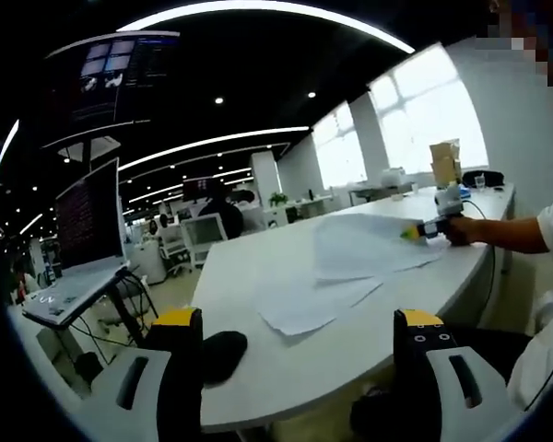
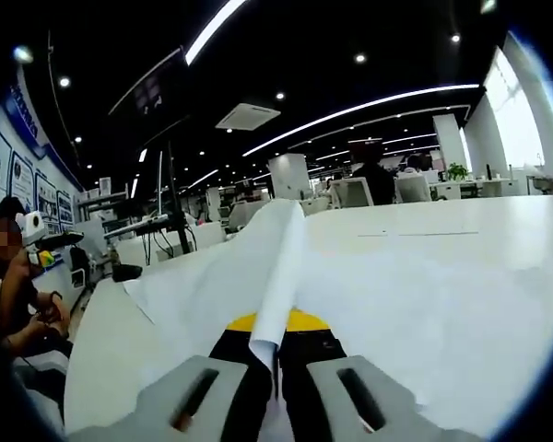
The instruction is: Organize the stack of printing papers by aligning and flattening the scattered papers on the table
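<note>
Right tool [image 2: 276, 354] clamped on edge of paper sheet [image 2: 281, 267], lifting it off white table [image 2: 461, 295]. Left tool [image 1: 300, 345] wide, off table edge; scattered papers [image 1: 350, 267] mid-table.

Long light strips [image 1: 212, 143] are glowing across the dark ceiling [image 2: 350, 37] in the upper part of both views. Big windows [image 1: 424, 106] at the upper right of the left gripper view are letting in bright daylight. A laptop [image 1: 88, 235] is standing at the left, and office chairs [image 2: 350, 191] are waiting in the middle distance.
</note>
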Available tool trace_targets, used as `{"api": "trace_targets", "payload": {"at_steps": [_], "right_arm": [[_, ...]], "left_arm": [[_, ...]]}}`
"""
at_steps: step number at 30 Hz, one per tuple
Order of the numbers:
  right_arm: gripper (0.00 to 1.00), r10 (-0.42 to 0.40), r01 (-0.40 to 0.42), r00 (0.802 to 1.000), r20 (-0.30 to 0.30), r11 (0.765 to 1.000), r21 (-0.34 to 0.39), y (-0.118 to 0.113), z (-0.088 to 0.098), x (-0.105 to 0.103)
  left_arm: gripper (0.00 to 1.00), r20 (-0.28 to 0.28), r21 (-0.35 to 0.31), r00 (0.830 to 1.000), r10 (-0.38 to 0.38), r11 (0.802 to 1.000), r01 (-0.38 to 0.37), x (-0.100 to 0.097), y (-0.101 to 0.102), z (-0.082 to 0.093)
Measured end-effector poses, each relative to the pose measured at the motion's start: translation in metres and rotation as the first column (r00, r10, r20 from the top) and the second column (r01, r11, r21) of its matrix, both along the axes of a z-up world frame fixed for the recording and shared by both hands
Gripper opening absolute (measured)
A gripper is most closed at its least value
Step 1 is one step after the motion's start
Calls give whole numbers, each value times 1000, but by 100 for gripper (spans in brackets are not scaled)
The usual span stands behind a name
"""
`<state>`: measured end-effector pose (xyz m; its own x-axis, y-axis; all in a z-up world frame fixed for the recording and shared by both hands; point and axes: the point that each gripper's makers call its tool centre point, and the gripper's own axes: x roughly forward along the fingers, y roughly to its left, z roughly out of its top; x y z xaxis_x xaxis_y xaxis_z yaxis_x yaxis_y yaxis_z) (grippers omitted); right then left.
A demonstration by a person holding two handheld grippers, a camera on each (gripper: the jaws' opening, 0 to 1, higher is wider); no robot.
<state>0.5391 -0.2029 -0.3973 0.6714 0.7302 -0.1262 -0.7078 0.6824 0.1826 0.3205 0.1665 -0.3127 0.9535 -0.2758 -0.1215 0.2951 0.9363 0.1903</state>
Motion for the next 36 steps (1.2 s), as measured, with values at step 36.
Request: {"api": "trace_targets", "payload": {"at_steps": [36], "right_arm": [[0, 22, -27, 999, 35, 987, 156, -5, 26, -4]], "left_arm": [[87, 27, -40, 998, -49, 998, 50, 45, -21, 12]]}}
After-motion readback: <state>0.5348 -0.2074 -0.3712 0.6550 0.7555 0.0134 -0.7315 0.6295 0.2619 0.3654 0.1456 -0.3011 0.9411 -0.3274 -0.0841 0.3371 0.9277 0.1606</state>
